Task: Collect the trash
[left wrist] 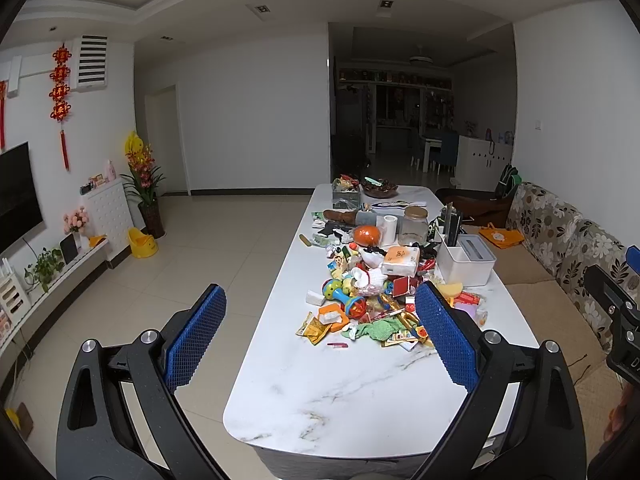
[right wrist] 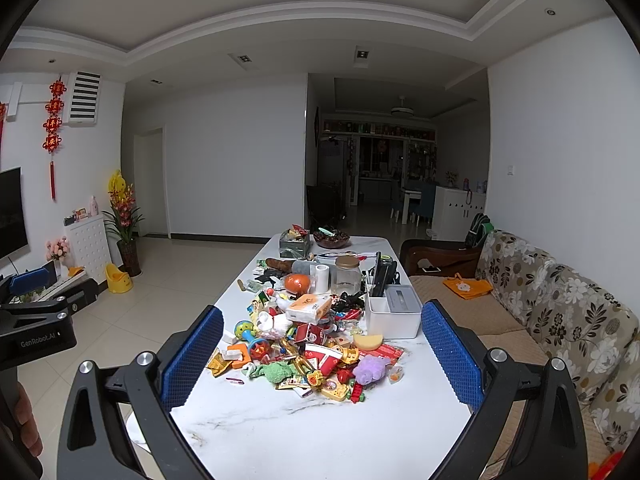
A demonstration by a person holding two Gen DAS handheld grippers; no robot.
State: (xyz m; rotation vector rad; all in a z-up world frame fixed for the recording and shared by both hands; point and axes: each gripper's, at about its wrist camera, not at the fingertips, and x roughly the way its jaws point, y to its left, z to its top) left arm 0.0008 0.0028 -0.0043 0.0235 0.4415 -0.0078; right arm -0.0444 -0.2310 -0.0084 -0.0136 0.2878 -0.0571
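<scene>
Left hand-held gripper (left wrist: 320, 328) spread wide, empty, raised over the near end of the white marble surface (left wrist: 340, 400). Right hand-held gripper (right wrist: 322, 350) likewise wide apart, gripping nothing. Heap of trash (right wrist: 312, 344) mixed with toys piled mid-surface, beyond both sets of blue pads: yellow wrappers (left wrist: 314, 330), a red paper cup (right wrist: 324, 356), a tissue pack (right wrist: 308, 306). White organiser box (right wrist: 394, 316) just beside the heap, sofa side.

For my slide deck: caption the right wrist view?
Open right claw facing a marble table piled with toys and wrappers, before any pickup.
</scene>
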